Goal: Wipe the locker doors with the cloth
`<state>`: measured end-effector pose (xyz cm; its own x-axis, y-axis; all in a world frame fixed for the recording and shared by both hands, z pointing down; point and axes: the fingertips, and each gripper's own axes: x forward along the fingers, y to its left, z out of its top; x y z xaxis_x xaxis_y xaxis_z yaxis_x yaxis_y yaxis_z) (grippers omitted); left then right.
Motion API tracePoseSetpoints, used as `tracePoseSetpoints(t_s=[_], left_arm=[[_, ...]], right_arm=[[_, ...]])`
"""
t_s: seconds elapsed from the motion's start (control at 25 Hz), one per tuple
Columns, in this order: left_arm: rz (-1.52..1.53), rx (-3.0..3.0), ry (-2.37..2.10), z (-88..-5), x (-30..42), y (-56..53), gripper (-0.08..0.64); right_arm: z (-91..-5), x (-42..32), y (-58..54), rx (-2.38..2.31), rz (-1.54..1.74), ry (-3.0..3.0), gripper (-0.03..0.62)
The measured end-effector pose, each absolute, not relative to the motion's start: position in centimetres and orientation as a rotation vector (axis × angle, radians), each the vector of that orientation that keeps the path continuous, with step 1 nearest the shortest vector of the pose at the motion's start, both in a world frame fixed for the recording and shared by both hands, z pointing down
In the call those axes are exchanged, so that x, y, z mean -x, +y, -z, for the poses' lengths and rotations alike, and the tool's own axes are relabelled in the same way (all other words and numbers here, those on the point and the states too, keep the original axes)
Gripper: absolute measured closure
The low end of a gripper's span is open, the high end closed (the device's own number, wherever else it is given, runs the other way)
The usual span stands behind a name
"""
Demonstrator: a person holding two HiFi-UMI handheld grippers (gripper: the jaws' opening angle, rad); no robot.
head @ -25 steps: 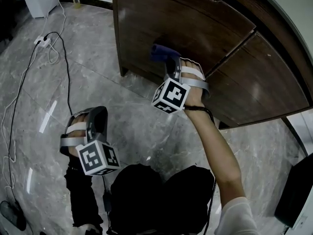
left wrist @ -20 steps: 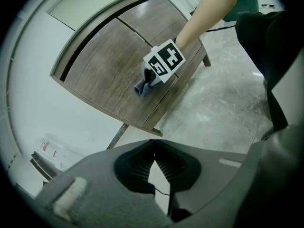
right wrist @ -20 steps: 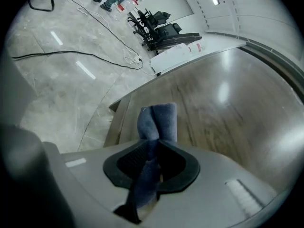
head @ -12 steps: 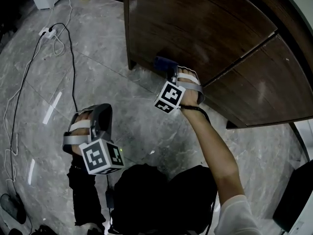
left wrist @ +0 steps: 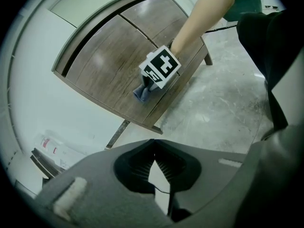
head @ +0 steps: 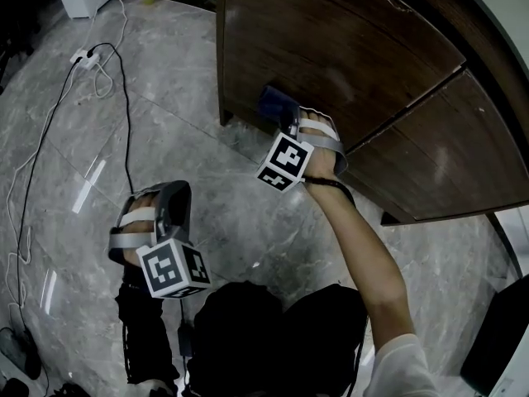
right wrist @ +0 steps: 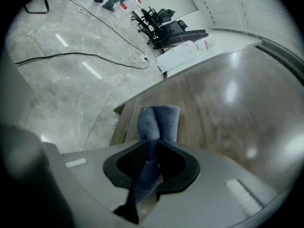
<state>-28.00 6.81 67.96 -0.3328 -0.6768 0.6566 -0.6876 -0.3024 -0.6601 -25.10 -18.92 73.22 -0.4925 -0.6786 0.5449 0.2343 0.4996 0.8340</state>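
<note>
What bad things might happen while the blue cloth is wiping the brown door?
The cloth is only pinched in the right tool, so rubbing the locker door might tug it loose. It sits near the door's bottom edge, where it may snag. The cable on the floor might trip feet.

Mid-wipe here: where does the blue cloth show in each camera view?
Head view: blue cloth upper centre, against the wooden locker door.
Left gripper view: just above centre, against the door.
Right gripper view: centre, clamped in the right gripper.
Shared landmark: that locker door.
</note>
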Motion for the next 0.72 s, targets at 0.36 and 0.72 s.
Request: tracePoseSetpoints(t_s=[0.36, 0.72], left_arm=[[-1.747, -1.851, -1.866, -67.0, 26.9, 5.6, 0.558], [-1.757, -1.859, -1.863, -66.3, 27.1, 5.6, 0.558]], right_arm=[[-56.8, 27.6, -18.3, -0.529, 1.326, -1.852, 0.523], [-42.7, 29.9, -18.0, -0.675, 1.465, -1.882, 0.522]])
